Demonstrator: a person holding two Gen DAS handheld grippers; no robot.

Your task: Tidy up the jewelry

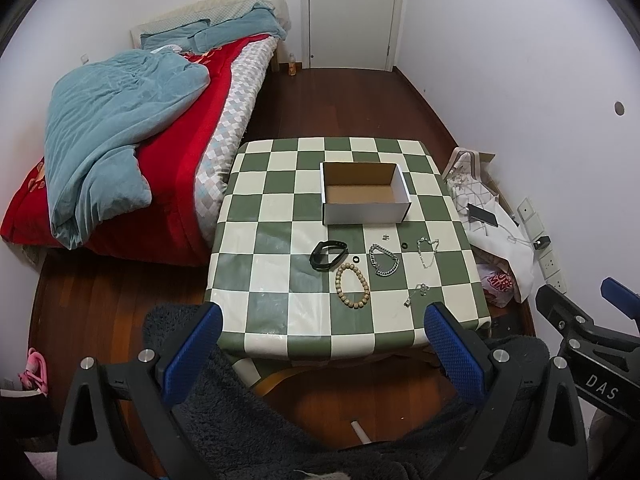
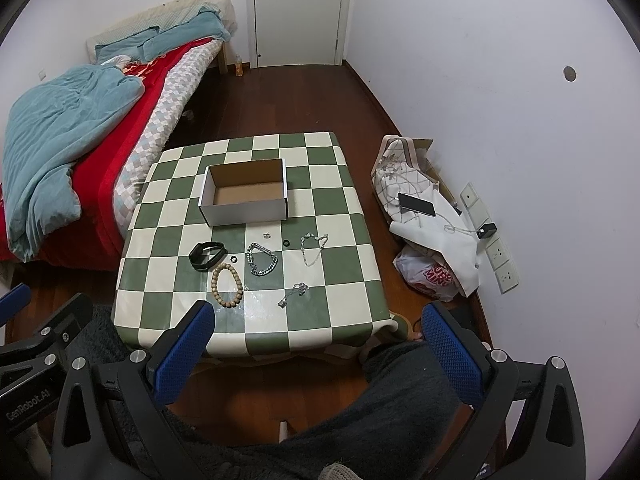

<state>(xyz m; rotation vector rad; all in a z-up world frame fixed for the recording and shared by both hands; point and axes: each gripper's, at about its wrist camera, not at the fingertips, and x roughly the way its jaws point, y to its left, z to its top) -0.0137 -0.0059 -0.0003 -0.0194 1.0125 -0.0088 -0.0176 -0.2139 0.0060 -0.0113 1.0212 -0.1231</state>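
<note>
An open, empty cardboard box [image 1: 364, 194] [image 2: 245, 192] stands mid-table on the green-and-white checked table [image 1: 272, 280] [image 2: 340, 280]. In front of it lie a black band [image 1: 328, 255] [image 2: 206, 255], a wooden bead bracelet [image 1: 352, 286] [image 2: 227, 285], a thick silver chain [image 1: 384, 260] [image 2: 262, 260], thin silver chains [image 1: 427, 251] [image 2: 313, 247] [image 1: 416, 294] [image 2: 293, 294], two small black rings [image 1: 356, 260] [image 1: 405, 246] and a tiny piece [image 2: 267, 235]. My left gripper [image 1: 322, 324] and right gripper [image 2: 318, 320] are open and empty, held back before the table's near edge.
A bed [image 1: 140, 140] with a blue duvet stands left of the table. Bags, a phone [image 2: 416, 204] and cables lie on the floor at the right by the wall sockets. A closed door [image 1: 352, 12] is at the back. Dark-clothed legs are below.
</note>
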